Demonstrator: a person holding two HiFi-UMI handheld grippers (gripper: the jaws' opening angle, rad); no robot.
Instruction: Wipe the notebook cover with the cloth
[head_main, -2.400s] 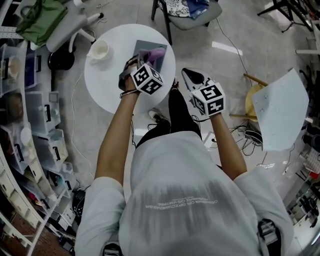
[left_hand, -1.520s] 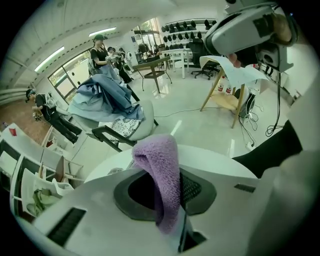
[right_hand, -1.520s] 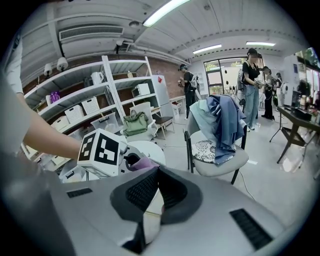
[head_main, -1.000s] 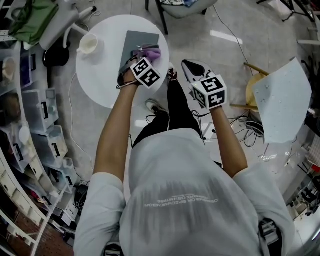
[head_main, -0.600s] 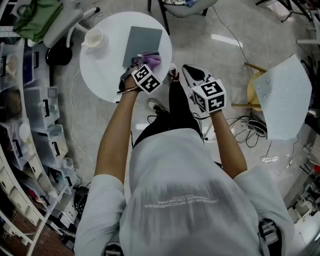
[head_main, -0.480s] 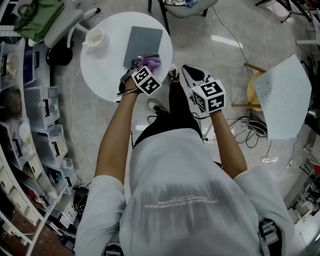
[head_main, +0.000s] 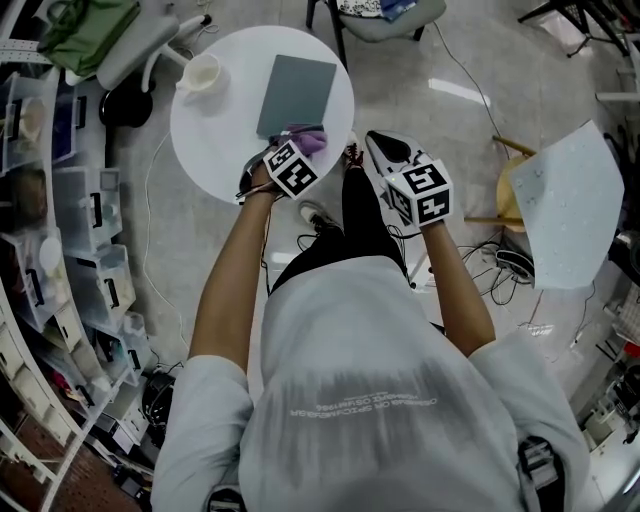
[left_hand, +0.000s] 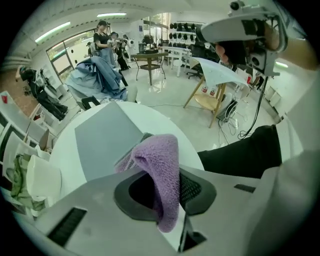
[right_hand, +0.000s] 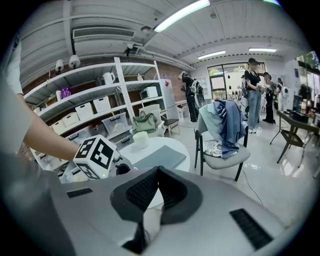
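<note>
My left gripper (left_hand: 162, 192) is squeezed tight on the purple cloth (left_hand: 165, 162). The fluffy cloth sticks up between the two jaws and folds over at the top. In the head view the cloth (head_main: 311, 140) sits on the corner of the gray notebook (head_main: 298, 93) that is nearest to me, with the left gripper (head_main: 298, 145) just behind it. The notebook lies flat and closed on the round white table (head_main: 215, 135). From the left gripper view the notebook (left_hand: 105, 142) spreads out past the cloth, toward the far side of the table. My right gripper (right_hand: 150, 197) has its jaws pressed together and holds nothing. I hold the right gripper (head_main: 388, 152) in the air beside the table, above my dark trousers (head_main: 365, 225) and off to the right of the cloth. A white cup (head_main: 201, 72) stands on the table, apart from the notebook on its left. Past the table there is a chair (right_hand: 225, 150) with blue clothes hung on it. A green bag (right_hand: 144, 122) rests on another seat by the shelves (right_hand: 85, 97).
</note>
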